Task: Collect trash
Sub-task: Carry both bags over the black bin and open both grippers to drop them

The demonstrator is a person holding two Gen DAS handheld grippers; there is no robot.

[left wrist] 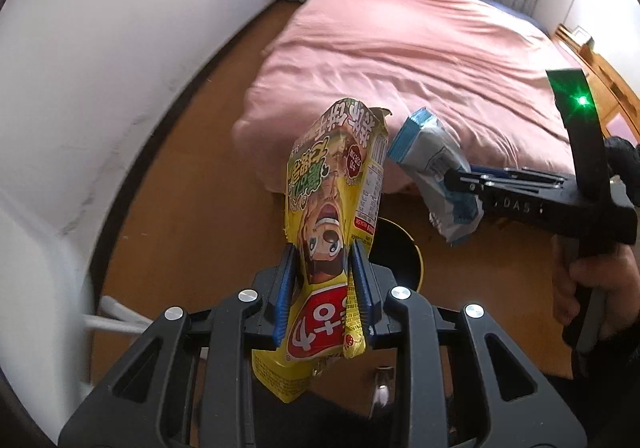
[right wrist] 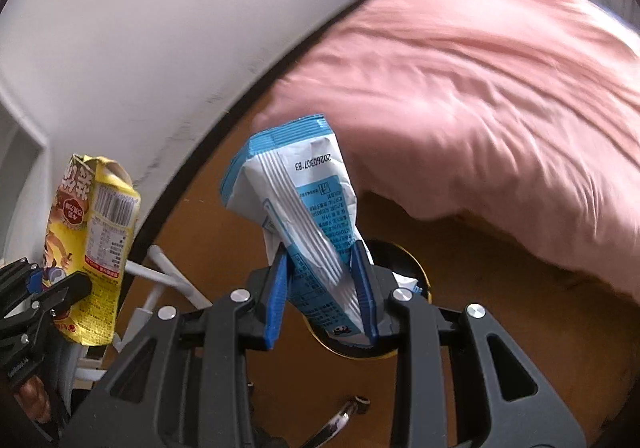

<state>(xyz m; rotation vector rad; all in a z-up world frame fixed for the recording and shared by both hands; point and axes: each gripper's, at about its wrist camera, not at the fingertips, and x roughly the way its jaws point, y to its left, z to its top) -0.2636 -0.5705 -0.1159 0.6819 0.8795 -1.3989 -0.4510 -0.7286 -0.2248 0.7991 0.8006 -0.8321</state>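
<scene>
Each claw is a black frame with triangular cut-outs, round silver screws and ribbed blue pads, while the right claw carries pale embossed lettering, a glowing green light and a dark sleeve behind.

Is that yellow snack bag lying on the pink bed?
No, the yellow snack bag is pinched in the left tongs above the wooden floor, in front of the pink bed.

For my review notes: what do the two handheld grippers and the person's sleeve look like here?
Both the left gripper and right gripper have matte black linkage frames with silver round pins and ribbed blue pads. Seen side-on, the right one bears embossed lettering and an upright black plate with a green light. The sleeve is dark.
</scene>
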